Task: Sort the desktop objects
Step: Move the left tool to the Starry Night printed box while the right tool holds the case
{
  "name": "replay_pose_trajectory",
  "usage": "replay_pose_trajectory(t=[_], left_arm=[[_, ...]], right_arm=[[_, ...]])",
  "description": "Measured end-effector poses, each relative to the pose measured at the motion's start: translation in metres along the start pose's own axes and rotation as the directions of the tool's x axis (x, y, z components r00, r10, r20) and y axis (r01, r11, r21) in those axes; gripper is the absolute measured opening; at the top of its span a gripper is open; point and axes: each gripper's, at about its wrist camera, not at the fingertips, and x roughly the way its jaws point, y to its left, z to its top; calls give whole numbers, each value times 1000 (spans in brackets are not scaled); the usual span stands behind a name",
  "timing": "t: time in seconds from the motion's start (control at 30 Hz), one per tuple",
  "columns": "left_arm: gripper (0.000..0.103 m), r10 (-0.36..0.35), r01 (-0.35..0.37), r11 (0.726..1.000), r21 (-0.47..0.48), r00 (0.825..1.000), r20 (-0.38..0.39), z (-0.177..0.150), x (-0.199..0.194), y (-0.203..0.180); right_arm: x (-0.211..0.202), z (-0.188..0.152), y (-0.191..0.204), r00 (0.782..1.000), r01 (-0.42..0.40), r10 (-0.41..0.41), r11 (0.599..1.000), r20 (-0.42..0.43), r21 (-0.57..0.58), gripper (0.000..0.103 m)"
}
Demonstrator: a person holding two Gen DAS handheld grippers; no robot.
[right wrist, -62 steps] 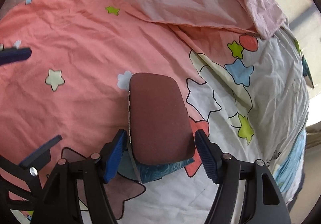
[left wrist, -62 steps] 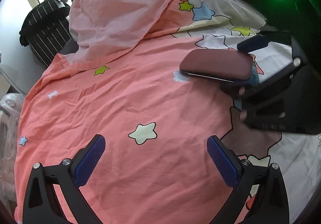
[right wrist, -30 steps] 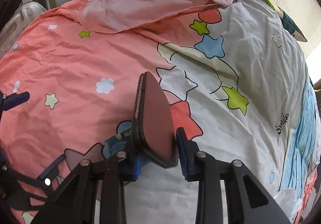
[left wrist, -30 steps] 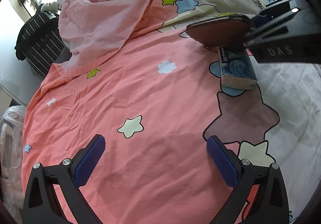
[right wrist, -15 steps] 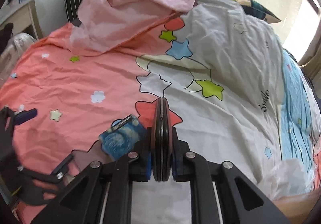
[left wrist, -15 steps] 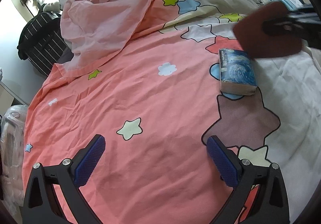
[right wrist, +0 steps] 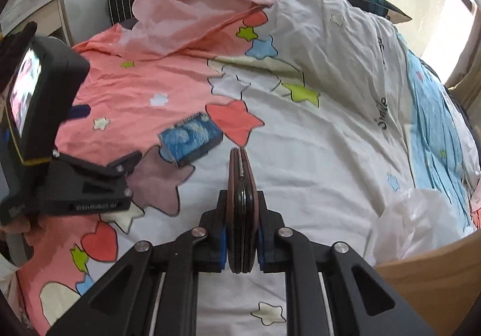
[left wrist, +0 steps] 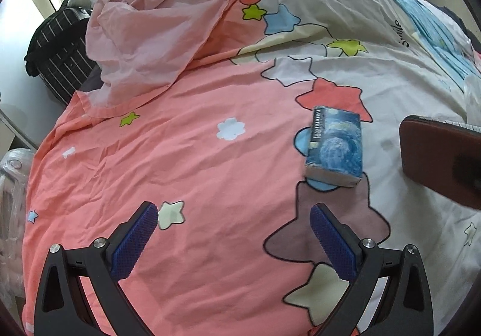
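Observation:
My right gripper (right wrist: 242, 238) is shut on a maroon glasses case (right wrist: 242, 200), held edge-up above the white part of the bedspread. The case also shows at the right edge of the left wrist view (left wrist: 442, 161). A blue box with a starry-night print (left wrist: 335, 146) lies on the bedspread; it also shows in the right wrist view (right wrist: 191, 139), ahead and left of the case. My left gripper (left wrist: 231, 241) is open and empty, low over the pink bedspread, with the box ahead and to its right.
A crumpled pink sheet (left wrist: 162, 26) lies at the far side of the bed. A black striped suitcase (left wrist: 60, 56) stands beyond the bed's left edge. A cardboard box rim (right wrist: 430, 285) and a white plastic bag (right wrist: 421, 224) are at the lower right.
My right gripper lifted the maroon case off the blue box, turned it on edge and carried it right. The blue box stays on the bed. My left gripper stayed open.

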Motion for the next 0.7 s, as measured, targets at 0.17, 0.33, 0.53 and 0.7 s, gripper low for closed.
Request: replay_pose_trajectory(t=[0.17,0.33,0.53,0.7], left_arm=[[103,-1,1,1000,-5,1000,-7,3,5,-8],[103,-1,1,999,-33,1000,-12,7,10,-10],[103,-20,20,997,-73,1000,0,16,12,-14],[103,-27,28,998,-50,1000,16,27,11,-28]], right_arm=[[26,-7,-7,998,-34,36,999,-61,32,14],[39,-5,-18,998,-44,47,996,-40,74,13],[9,-18,-27,998,-61,58,991,25,121,13],[-16,-36,-15,996,-73,67,993,63,92,13]])
